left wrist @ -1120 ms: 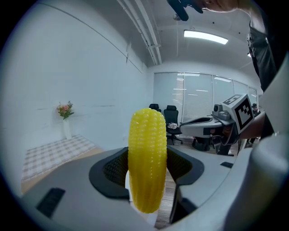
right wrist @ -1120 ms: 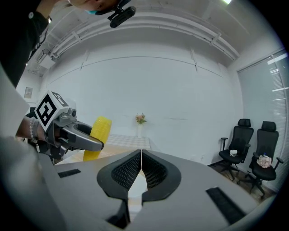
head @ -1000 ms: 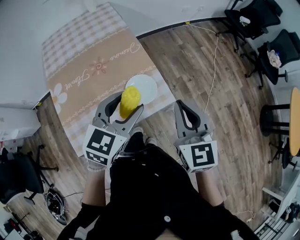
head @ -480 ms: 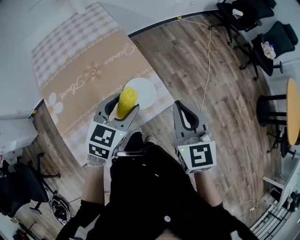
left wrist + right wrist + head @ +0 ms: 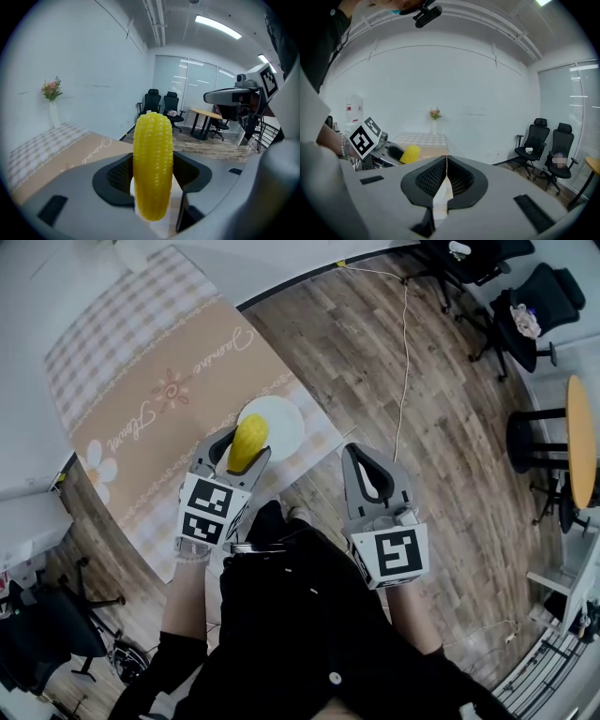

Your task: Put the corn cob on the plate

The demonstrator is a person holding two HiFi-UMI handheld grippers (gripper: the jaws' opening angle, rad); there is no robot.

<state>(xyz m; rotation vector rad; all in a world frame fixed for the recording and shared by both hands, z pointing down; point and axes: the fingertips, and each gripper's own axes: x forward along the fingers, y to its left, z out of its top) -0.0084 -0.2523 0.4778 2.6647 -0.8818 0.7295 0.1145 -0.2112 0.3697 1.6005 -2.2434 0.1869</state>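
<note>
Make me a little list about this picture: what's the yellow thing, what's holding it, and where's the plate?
yellow thing: corn cob, standing upright
holder: left tongs, shut on it
right tongs: shut, nothing in them
plate: white, bare, on the tablecloth, right by the corn
on the plate: not yet

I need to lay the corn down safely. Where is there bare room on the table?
The plate shows bare right of the corn cob. The tablecloth beyond it, up to its checked border, is wide open. Only the near edge is crowded, where the left gripper holds the cob.
</note>
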